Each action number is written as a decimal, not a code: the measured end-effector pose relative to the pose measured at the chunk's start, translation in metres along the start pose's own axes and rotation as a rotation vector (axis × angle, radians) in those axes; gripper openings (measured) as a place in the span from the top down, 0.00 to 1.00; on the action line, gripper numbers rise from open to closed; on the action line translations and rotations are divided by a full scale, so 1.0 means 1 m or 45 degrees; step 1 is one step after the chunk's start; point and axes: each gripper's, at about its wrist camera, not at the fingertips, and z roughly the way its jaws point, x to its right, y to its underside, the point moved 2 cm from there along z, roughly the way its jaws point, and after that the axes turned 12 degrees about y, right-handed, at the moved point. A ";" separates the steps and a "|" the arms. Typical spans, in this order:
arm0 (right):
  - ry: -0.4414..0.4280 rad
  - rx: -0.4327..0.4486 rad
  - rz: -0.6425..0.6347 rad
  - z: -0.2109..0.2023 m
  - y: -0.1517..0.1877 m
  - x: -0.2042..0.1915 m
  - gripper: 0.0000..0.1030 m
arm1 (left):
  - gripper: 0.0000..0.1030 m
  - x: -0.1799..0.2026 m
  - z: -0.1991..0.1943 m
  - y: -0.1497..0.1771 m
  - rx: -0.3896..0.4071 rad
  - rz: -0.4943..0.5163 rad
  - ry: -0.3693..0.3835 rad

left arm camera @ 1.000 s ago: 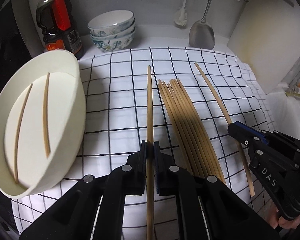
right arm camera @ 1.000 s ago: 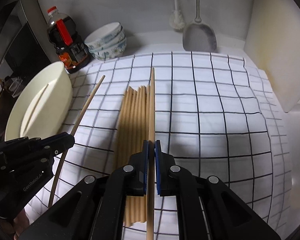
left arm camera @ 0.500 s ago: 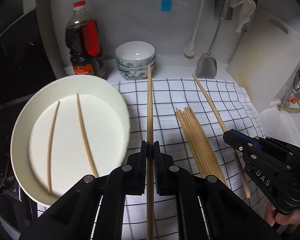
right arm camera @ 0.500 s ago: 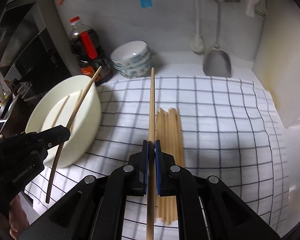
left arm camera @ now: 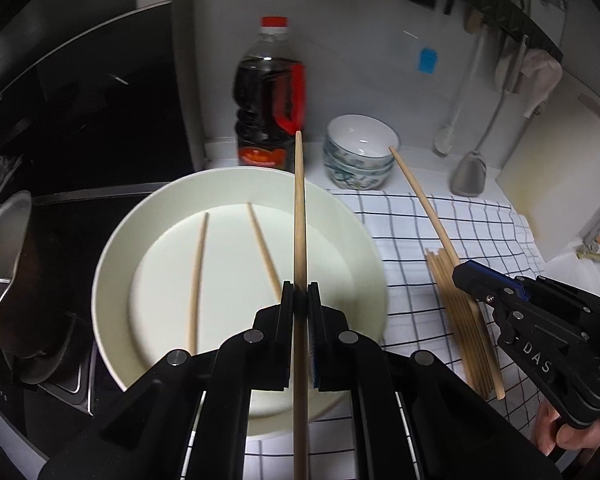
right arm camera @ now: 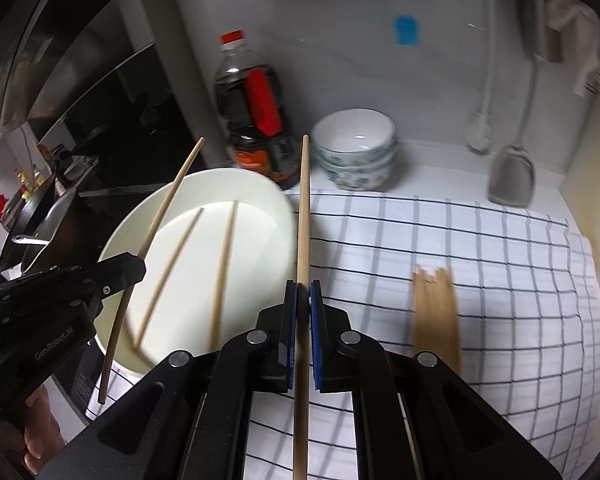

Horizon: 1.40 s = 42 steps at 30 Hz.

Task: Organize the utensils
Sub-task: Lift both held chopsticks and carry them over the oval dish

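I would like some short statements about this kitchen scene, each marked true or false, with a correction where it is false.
1. Each hand-held gripper is shut on one chopstick. True: the left hand-held gripper clamps the left chopstick, and the right hand-held gripper clamps the right chopstick.
2. The white bowl is empty. False: two chopsticks lie inside it.
3. A bundle of chopsticks lies on the checked cloth. True.
4. The dark bottle has a blue cap. False: its cap is red.
5. The small patterned bowls are stacked. True.
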 end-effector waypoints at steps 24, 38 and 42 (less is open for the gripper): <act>-0.129 -0.101 -0.108 0.053 -0.011 -0.101 0.94 | 0.93 -0.097 0.016 0.016 -0.075 -0.116 -0.094; -0.080 -0.194 -0.066 0.101 -0.022 -0.106 0.94 | 0.93 -0.107 0.058 0.009 -0.139 -0.091 -0.075; -0.079 -0.225 -0.059 0.112 -0.025 -0.106 0.94 | 0.93 -0.109 0.068 0.010 -0.166 -0.084 -0.084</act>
